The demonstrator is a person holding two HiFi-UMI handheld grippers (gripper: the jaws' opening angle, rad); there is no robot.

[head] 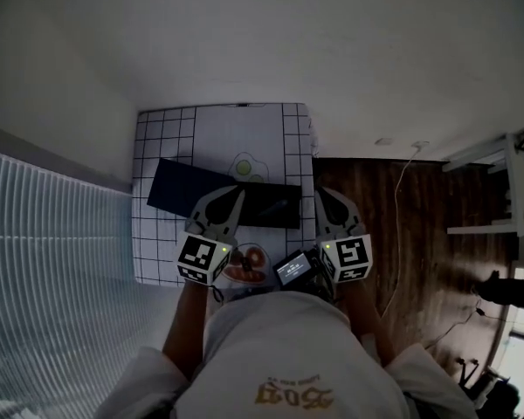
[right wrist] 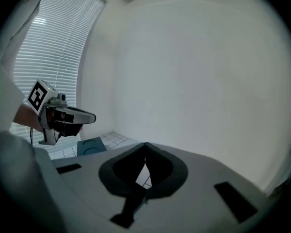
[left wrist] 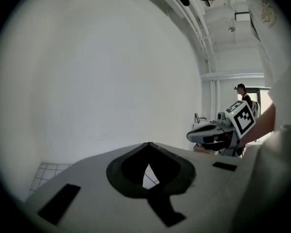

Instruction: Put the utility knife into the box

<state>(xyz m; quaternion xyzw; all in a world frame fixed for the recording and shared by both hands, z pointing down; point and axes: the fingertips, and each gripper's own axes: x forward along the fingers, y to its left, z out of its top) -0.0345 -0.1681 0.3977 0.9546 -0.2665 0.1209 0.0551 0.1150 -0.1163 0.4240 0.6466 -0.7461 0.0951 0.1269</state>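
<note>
A dark blue flat box (head: 211, 197) lies across the grid-patterned table (head: 162, 138); its corner (right wrist: 89, 146) shows low in the right gripper view. I cannot make out a utility knife in any view. My left gripper (head: 238, 195) is held up near my body above the table's near edge, jaws shut with nothing between them (left wrist: 149, 144). My right gripper (head: 323, 195) hovers level with it at the table's right edge, also shut and empty (right wrist: 145, 144). Each gripper appears in the other's view, the right one (left wrist: 214, 133) and the left one (right wrist: 68, 116).
A round plate with red pieces (head: 246, 265) sits at the table's near edge, next to a small dark device (head: 293, 268). A fried-egg print (head: 246, 166) marks the cloth behind the box. Window blinds (head: 44, 234) run along the left; wooden floor with cables (head: 402, 225) lies right.
</note>
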